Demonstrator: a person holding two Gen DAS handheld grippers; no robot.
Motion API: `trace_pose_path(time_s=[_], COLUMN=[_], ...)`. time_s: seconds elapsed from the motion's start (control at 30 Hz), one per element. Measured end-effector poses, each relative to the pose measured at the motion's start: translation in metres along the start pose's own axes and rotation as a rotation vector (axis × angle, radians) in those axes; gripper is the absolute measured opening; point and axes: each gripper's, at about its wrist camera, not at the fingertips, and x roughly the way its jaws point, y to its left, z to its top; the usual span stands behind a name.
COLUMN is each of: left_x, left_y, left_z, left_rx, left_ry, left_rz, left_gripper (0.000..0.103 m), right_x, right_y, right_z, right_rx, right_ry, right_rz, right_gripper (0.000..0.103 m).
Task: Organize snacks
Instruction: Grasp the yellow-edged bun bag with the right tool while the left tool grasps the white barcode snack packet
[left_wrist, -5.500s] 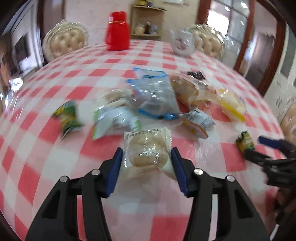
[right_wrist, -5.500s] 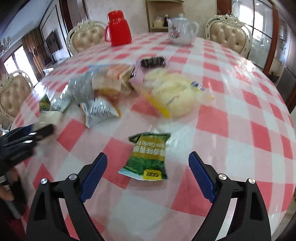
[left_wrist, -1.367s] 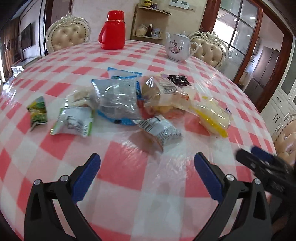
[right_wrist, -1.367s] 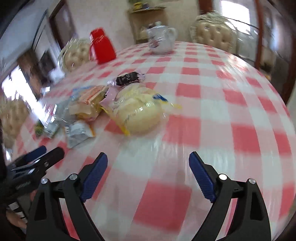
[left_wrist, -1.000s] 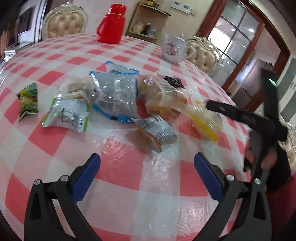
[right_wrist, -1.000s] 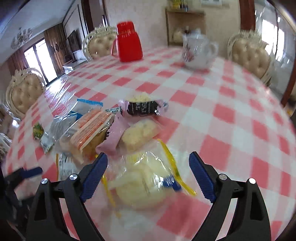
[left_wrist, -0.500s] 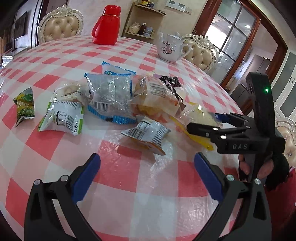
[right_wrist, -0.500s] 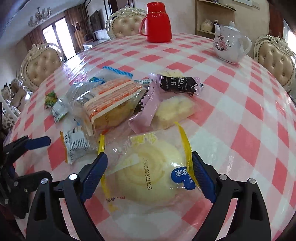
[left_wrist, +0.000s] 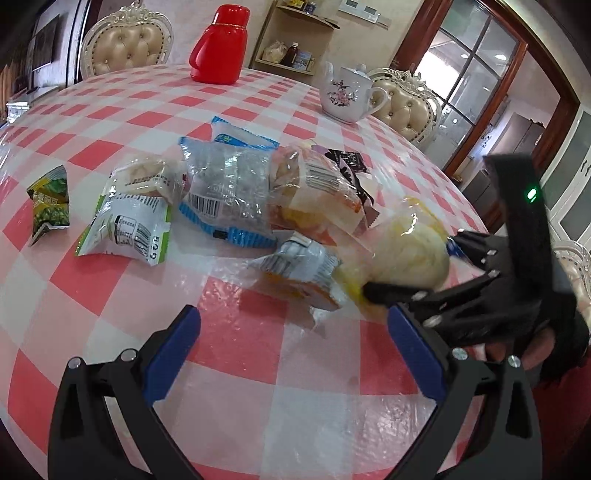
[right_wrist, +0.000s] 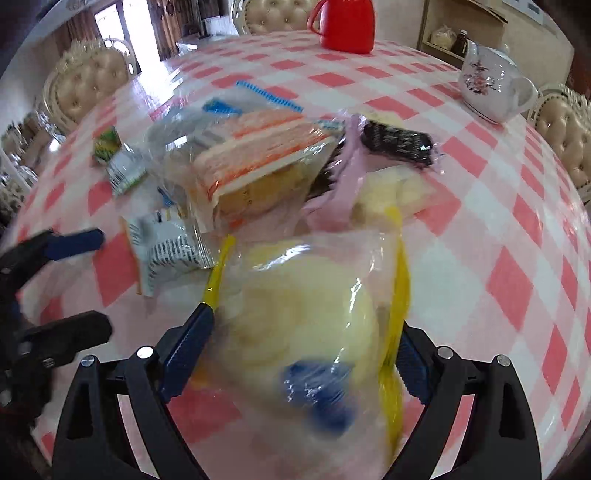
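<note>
- While its jaws gape wide over bare tablecloth (left_wrist: 258, 369), the left gripper (left_wrist: 299, 354) holds nothing; snack packets lie beyond, and at right the right gripper (left_wrist: 410, 271) pinches a yellow bun packet (left_wrist: 410, 254).
- Seen from the right wrist, the right gripper (right_wrist: 306, 350) clamps the bun packet (right_wrist: 306, 314) between its pads, near the pile.

Barcode on clear blue-edged packet (left_wrist: 225, 192), barcode on white-green packet (left_wrist: 129, 230), printed wording too blurred to read
</note>
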Motion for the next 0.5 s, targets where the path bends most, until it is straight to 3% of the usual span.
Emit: trace_pose_path(time_s=[0.1,0.13,0.17,0.3,0.37,0.5], left_x=[0.0,0.001,0.002,0.012,0.023,0.049], left_y=[0.001,0.001,0.0,-0.004,-0.01,-0.028], left_z=[0.0,0.001,0.002,0.013,0.021,0.031], left_rx=[-0.01,-0.011,-0.009,0.0,0.004,0.063], left_ry=[-0.007,-0.007,-0.004,-0.007,0.005,0.068], left_rz=[0.014,0.025,0.03,0.074,0.093,0.208], left_gripper=[0.101,0.101,0.101,0.101,0.101,0.101], right_x=[-0.004,-0.008,-0.012,-0.043,-0.061,-0.079], right_y=[0.003,0.002,0.0,-0.021,-0.041,-0.057], right_z=[-0.001,-0.004,-0.008,-0.034,-0.057,-0.091], right_rx=[0.003,0.013,0.041,0.223,0.369,0.527], right_ry=[-0.042,-0.069,-0.098,-0.216,-0.288,-0.4], right_rz=[-0.034,-0.029,-0.031,-0.122,-0.101,-0.011], right_gripper=[0.085,0.071,0.064,0.06,0.06,0.06])
